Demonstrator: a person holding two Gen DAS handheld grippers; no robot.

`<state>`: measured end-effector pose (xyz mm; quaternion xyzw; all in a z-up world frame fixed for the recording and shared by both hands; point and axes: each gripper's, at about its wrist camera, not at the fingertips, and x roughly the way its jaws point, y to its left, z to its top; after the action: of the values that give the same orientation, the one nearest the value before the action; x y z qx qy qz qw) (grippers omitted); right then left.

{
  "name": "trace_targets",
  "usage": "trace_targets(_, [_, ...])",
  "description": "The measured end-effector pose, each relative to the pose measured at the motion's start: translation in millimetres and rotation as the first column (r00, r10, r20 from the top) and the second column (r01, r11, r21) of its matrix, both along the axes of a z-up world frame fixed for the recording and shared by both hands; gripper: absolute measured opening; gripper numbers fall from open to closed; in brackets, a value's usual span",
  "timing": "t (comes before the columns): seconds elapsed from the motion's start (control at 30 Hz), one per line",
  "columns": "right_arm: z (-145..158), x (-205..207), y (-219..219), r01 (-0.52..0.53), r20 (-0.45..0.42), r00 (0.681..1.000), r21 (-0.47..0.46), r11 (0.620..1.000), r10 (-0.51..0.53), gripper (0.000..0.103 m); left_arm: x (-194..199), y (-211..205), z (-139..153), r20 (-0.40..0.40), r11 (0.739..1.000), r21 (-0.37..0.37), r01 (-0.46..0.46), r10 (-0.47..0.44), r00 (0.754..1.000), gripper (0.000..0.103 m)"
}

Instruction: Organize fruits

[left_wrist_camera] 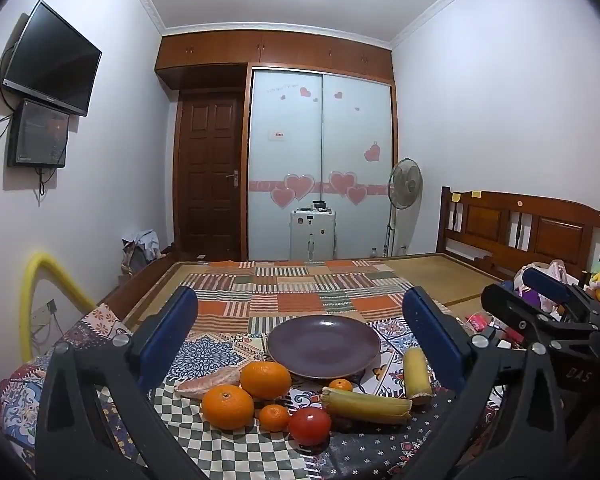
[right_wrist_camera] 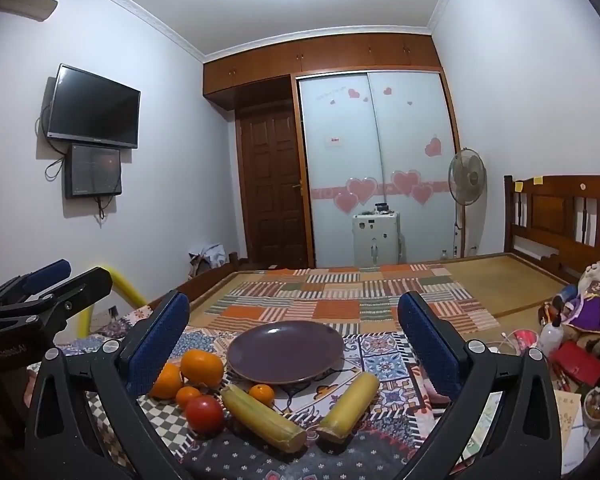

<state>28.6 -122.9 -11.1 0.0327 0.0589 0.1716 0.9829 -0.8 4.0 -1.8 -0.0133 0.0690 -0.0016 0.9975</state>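
fruit laid out in front of a plate, both grippers wide apart and holding nothing

the left gripper point(left_wrist_camera: 300, 340) and right gripper point(right_wrist_camera: 294, 340) hover side by side over the near edge of a patterned cloth point(left_wrist_camera: 236, 452), each with its blue pads spread wide and nothing between them. a dark purple plate point(left_wrist_camera: 323, 346) sits bare on the cloth. just in front of it lie two large oranges point(left_wrist_camera: 265, 379) touching each other, two small tangerines point(left_wrist_camera: 274, 417), a red tomato point(left_wrist_camera: 309, 426), two yellow-green cane-like sticks point(left_wrist_camera: 366, 404), one lying flat, the other point(left_wrist_camera: 417, 376) to the right of the plate, and a pale pink piece point(left_wrist_camera: 210, 382) whose kind i cannot tell.
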Motion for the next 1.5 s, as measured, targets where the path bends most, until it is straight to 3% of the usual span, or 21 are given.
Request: trace_targets(1.5, [8.4,-8.9,0.3,-0.007,0.028,1.0,0.002,1.0,0.007,0.103,-9.6,-1.1,2.2,0.032,1.0,0.008,-0.007,0.007,0.999,0.103])
